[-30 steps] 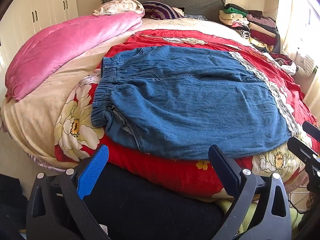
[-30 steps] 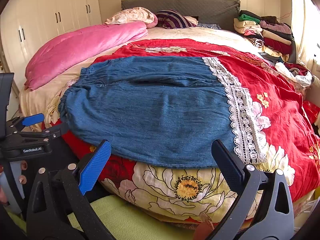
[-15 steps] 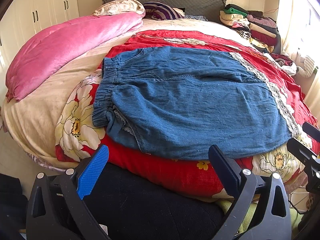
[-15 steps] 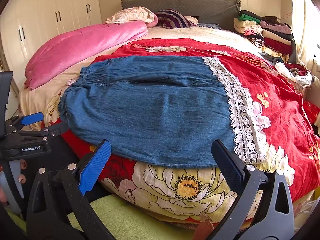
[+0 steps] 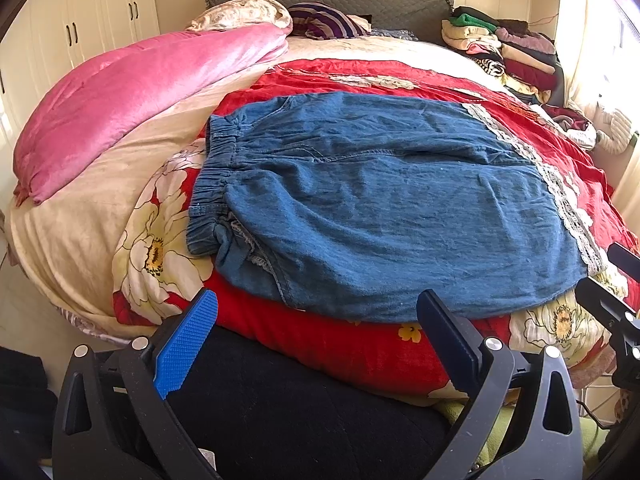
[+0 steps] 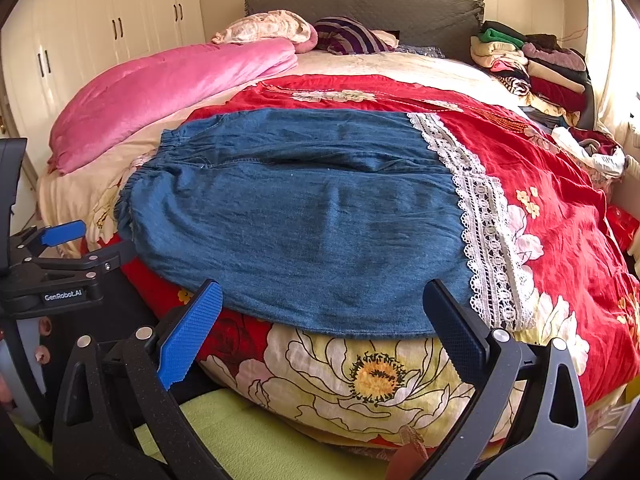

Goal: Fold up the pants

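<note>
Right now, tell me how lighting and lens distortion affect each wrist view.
Left wrist view: sunlight washes out the curtain at right; fisheye bulges the bed, corners vignette black. Right wrist view: similar glare on the right edge, pants evenly lit and sharp, lace trim crisp; the near claw looks oversized.

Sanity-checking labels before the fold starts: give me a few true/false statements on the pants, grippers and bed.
1. The denim pants lie flat on the red floral quilt. True.
2. The left gripper is clamped on the waistband. False: it is open, holding nothing.
3. White lace trim edges the pants' right end. True.
4. The right gripper is shut. False: open.
5. The pink duvet covers the pants. False: it lies apart, to the left.
</note>
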The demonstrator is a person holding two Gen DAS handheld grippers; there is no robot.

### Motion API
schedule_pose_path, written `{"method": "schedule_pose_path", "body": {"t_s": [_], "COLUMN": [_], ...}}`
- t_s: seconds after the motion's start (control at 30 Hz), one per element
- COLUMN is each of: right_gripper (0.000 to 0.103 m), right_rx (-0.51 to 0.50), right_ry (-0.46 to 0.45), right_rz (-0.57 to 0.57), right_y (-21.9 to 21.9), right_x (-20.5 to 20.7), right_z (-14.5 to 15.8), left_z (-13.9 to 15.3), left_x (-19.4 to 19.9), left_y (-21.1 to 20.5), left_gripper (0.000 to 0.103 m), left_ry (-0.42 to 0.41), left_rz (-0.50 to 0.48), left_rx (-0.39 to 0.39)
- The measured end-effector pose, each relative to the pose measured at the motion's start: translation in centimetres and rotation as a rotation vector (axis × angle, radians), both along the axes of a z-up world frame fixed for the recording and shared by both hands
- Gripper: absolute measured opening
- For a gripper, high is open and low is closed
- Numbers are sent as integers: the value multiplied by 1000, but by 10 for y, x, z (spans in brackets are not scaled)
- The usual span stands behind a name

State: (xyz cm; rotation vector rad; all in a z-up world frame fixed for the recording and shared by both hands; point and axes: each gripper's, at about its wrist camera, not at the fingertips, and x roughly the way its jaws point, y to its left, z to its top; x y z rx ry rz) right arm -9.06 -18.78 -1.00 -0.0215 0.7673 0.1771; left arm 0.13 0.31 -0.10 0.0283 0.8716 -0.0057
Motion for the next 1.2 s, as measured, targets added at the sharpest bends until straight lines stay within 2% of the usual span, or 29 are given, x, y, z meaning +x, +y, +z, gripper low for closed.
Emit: {"method": "schedule_pose_path", "body": {"t_s": [0.5,0.73,1.2], "right_gripper": [95,95,95], "right_rx": [-27,-80,-103], "right_ry": [8,-59,-97], "right_rz": [60,102,132], "right_y": [21,45,67], "right_x": [29,61,137], "right_z": [1,17,37], "left_z": [4,11,11], "left_x": [29,57,125], "left_y": [19,41,86], "left_gripper": [99,99,99], "left_ry": [-2,-9,28], "left_rz": [44,90,191], "left_rx": [10,-6,-39]}}
